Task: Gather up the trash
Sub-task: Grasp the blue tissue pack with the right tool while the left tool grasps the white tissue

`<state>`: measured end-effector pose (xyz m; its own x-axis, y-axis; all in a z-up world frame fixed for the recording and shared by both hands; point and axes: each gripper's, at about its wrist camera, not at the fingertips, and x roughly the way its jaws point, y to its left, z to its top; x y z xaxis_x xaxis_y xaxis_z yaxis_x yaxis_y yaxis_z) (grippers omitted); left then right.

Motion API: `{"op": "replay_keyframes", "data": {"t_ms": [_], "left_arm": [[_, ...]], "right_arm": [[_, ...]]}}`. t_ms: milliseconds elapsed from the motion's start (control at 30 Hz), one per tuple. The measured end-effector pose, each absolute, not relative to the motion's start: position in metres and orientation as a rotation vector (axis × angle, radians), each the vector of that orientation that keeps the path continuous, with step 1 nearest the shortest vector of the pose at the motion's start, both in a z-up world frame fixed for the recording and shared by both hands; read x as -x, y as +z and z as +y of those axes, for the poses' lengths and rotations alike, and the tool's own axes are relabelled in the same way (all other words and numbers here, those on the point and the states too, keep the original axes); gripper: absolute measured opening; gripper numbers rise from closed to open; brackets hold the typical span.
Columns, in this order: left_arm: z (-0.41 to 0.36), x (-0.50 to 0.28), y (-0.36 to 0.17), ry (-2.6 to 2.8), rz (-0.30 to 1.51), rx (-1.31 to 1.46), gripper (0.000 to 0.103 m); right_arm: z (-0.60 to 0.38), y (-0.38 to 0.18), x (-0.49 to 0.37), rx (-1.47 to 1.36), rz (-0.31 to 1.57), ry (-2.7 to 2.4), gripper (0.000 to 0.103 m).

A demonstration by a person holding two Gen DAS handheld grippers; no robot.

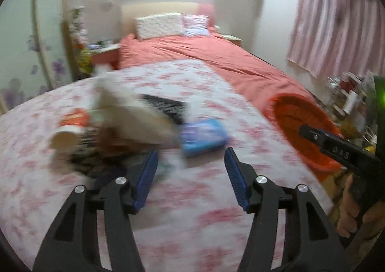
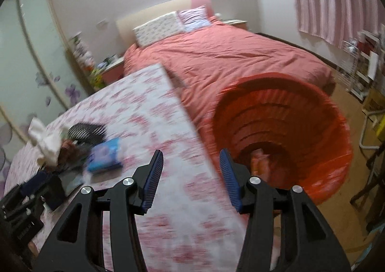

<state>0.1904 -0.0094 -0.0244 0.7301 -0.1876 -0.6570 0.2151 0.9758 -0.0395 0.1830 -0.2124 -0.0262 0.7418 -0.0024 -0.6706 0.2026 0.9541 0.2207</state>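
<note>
The trash pile [image 1: 115,127] is found ahead and to the left of the left hand-held gripper [image 1: 191,166], whose jaws are spread wide and hold nothing. A paper cup [image 1: 65,139] lying on its side is seen at the far left of the pile, crumpled pale paper [image 1: 125,113] in the middle, and a blue packet [image 1: 204,136] just beyond the fingertips, its long axis running across the jaws. The left hand-held gripper is judged the nearer. The right hand-held gripper [image 2: 191,166], likewise released and empty, is held over the tabletop [image 2: 168,151] edge, with the orange bin [image 2: 288,132] ahead to its right. Much is smeared by motion blur; the dark items under the paper cannot be identified.
</note>
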Motion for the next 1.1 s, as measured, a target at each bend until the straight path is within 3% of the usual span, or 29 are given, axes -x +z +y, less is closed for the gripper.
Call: {"op": "replay_keyframes", "data": {"t_ms": [367,833,933,1100], "left_arm": [[0.097,-0.190,-0.027,-0.020,0.707,0.046,0.066],[0.110,-0.190,-0.042,-0.032,0.736,0.076,0.069],[0.109,-0.191,-0.041,-0.039,0.738,0.086,0.069],[0.102,-0.194,-0.035,-0.062,0.729,0.109,0.069]], "right_arm": [[-0.117,-0.039,-0.229,-0.143,0.780,-0.007,0.079],[-0.086,-0.068,-0.267,-0.093,0.909,0.005,0.082],[-0.081,-0.070,-0.266,-0.046,0.901,-0.013,0.073],[-0.096,-0.069,-0.258,-0.089,0.885,-0.002,0.072]]}}
